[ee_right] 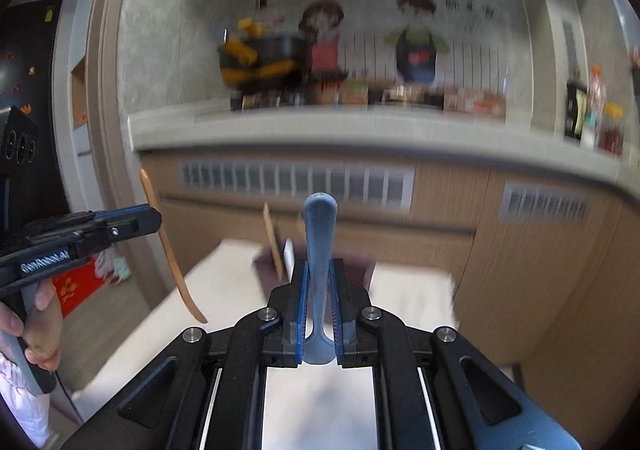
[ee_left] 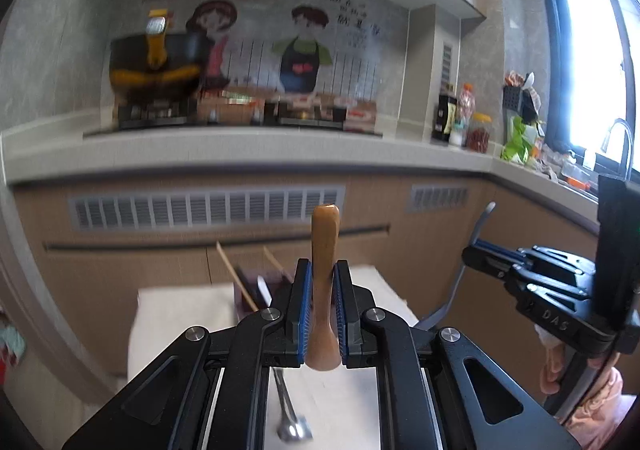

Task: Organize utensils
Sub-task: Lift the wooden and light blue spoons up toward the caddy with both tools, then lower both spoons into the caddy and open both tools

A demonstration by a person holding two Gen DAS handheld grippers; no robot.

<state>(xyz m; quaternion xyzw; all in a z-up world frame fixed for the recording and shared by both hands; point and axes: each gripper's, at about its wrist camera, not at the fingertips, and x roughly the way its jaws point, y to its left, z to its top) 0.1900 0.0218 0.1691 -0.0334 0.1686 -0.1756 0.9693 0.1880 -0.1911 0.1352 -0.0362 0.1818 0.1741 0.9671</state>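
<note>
My left gripper (ee_left: 323,270) is shut on a brown wooden utensil (ee_left: 325,246), handle pointing up, held above the white table (ee_left: 184,314). It also shows in the right wrist view (ee_right: 170,246), at the left. My right gripper (ee_right: 319,270) is shut on a blue-grey utensil (ee_right: 319,226), handle up; it also shows in the left wrist view (ee_left: 476,238), at the right. A dark utensil holder (ee_left: 260,292) with chopsticks stands on the table beyond both grippers. A metal spoon (ee_left: 290,416) lies on the table below my left gripper.
Wooden kitchen cabinets (ee_left: 200,250) and a counter (ee_left: 240,150) with a stove and pot (ee_left: 156,62) stand behind the table. Bottles and jars (ee_left: 460,118) sit at the counter's right, near a sink and window.
</note>
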